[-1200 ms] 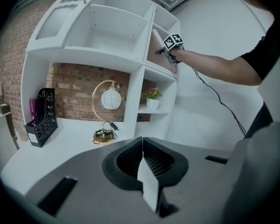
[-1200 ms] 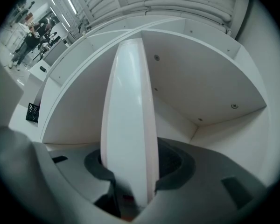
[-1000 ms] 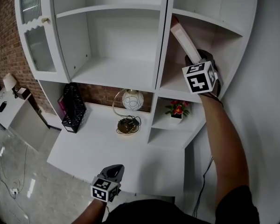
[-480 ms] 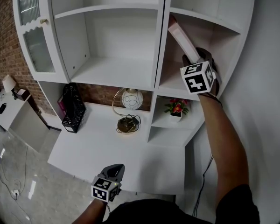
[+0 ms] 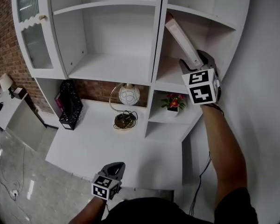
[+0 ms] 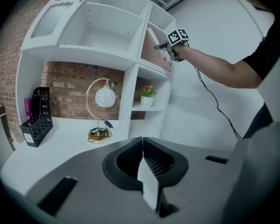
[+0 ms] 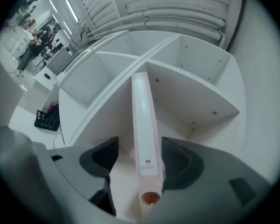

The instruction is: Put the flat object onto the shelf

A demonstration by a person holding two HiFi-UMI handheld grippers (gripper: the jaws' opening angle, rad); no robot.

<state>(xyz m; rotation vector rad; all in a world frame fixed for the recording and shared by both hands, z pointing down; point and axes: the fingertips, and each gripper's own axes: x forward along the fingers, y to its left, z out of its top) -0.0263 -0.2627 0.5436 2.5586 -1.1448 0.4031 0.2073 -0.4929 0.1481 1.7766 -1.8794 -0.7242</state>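
Observation:
The flat object is a pale pink binder (image 5: 181,37). It stands tilted in the right-hand compartment (image 5: 170,76) of the white shelf unit, its top leaning on the dividing wall. My right gripper (image 5: 194,60) is at the binder's lower end, and its jaws are opening. The spine (image 7: 144,125) runs up between them, with a clear gap on the left side. My left gripper (image 5: 113,171) hangs low by the desk's front edge, shut and holding nothing (image 6: 142,146).
Below the shelves, the white desk (image 5: 107,148) carries a globe lamp (image 5: 127,94) with a coiled cord and a black file holder (image 5: 70,105). A potted flower (image 5: 172,104) fills the small cubby under the binder's compartment. A glass cabinet door (image 5: 30,31) stands at left.
My right gripper has drawn back and down a little along the binder, and its jaws have spread. The binder stays leaning in the compartment. The left gripper has not moved.

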